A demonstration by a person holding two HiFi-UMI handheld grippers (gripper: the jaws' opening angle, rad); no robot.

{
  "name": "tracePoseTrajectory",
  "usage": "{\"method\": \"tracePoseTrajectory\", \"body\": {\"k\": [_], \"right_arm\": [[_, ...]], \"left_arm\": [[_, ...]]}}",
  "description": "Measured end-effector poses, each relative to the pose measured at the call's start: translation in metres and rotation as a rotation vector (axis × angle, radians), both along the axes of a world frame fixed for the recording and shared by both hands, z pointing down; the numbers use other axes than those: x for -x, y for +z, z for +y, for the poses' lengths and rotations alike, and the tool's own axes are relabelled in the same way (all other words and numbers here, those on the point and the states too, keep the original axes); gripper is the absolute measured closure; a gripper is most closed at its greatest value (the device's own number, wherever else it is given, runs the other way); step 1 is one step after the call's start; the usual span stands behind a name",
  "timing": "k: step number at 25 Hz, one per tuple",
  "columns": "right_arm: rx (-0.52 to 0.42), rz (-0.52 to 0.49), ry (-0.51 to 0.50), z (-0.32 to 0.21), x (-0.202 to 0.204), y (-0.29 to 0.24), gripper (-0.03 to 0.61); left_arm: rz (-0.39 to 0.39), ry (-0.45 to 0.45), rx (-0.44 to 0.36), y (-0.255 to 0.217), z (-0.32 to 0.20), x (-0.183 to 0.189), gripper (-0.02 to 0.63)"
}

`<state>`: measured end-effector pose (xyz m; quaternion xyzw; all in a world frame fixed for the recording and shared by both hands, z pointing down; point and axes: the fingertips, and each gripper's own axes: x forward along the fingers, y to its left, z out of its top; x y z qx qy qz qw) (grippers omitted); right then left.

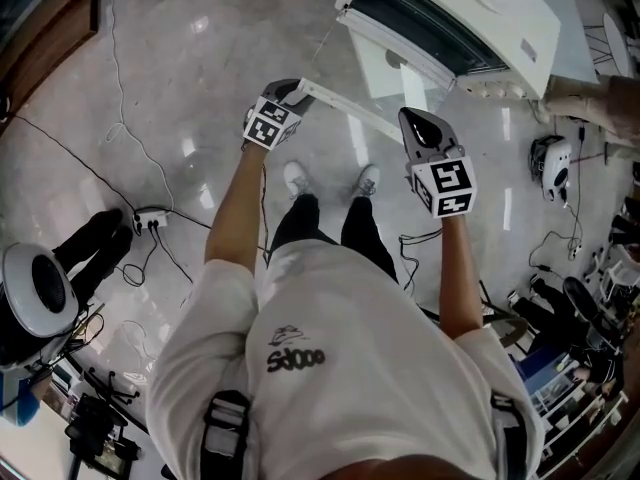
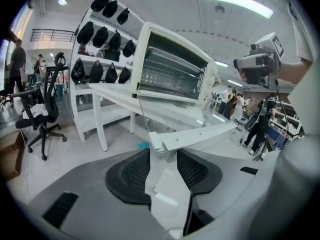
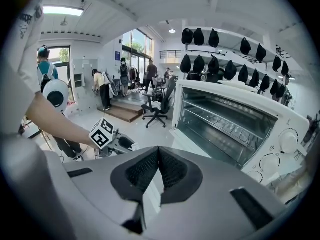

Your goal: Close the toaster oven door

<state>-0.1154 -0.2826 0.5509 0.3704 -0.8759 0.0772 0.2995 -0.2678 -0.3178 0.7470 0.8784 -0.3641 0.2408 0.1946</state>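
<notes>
Your left gripper (image 2: 164, 156) wide astride door handle (image 2: 200, 135); right gripper (image 3: 158, 156) closed, empty; toaster oven door (image 1: 385, 68) rigid, hinged, probably light: lift handle.

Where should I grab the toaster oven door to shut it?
Take the handle bar along the door's free front edge, coming from the front with jaws across it. The door lies open and flat, hinged at the oven; the left gripper is open around the bar's end.
</notes>
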Motion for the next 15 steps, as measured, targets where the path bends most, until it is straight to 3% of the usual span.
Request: {"method": "tracePoseTrajectory", "body": {"k": [5, 9, 15], "right_arm": [[-0.020, -0.017, -0.004, -0.002, -0.006, -0.008, 0.571], [-0.051, -0.032, -0.029, -0.002, -0.006, -0.020, 0.571], [-0.096, -0.057, -0.065, -0.002, -0.012, -0.042, 0.571]], "left_arm": [[0.086, -0.038, -0.046, -0.028, 0.004, -0.001, 0.443], [0.136, -0.094, -0.113, -0.059, 0.008, -0.003, 0.497], [0.115, -0.136, -0.193, -0.101, 0.005, -0.009, 0.531]]}}
